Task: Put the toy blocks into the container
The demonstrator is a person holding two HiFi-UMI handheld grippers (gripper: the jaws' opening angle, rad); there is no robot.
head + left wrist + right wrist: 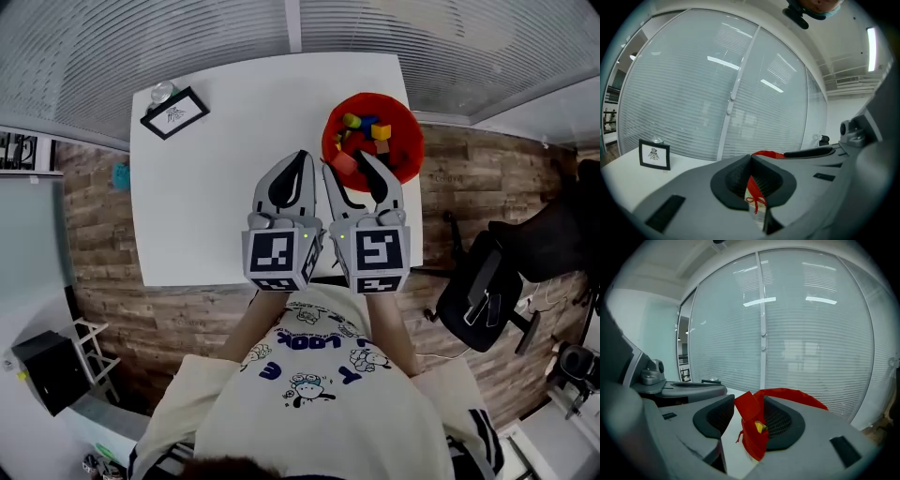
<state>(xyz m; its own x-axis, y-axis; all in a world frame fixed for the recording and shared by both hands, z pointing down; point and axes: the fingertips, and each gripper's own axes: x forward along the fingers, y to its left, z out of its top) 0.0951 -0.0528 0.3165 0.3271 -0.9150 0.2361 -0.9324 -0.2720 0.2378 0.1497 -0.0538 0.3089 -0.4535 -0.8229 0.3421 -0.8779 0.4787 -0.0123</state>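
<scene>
A red fabric container (410, 148) stands at the table's far right with several blocks in it: yellow, blue, green, orange and red. My right gripper (349, 161) holds a red block (343, 164) just short of the container's near left rim. In the right gripper view the red block (749, 408) sits between the pads of my right gripper (749, 414), with the container (797, 393) right behind. My left gripper (302, 157) hangs beside it on the left, jaws together and empty. In the left gripper view, the left gripper (751, 159) has the container (766, 153) beyond its tips.
The white table (206, 206) carries a small black picture frame (174, 112) at the far left, also in the left gripper view as the frame (655, 154), with a small glass jar (162, 91) behind it. A black office chair (487, 281) stands off the table's right side.
</scene>
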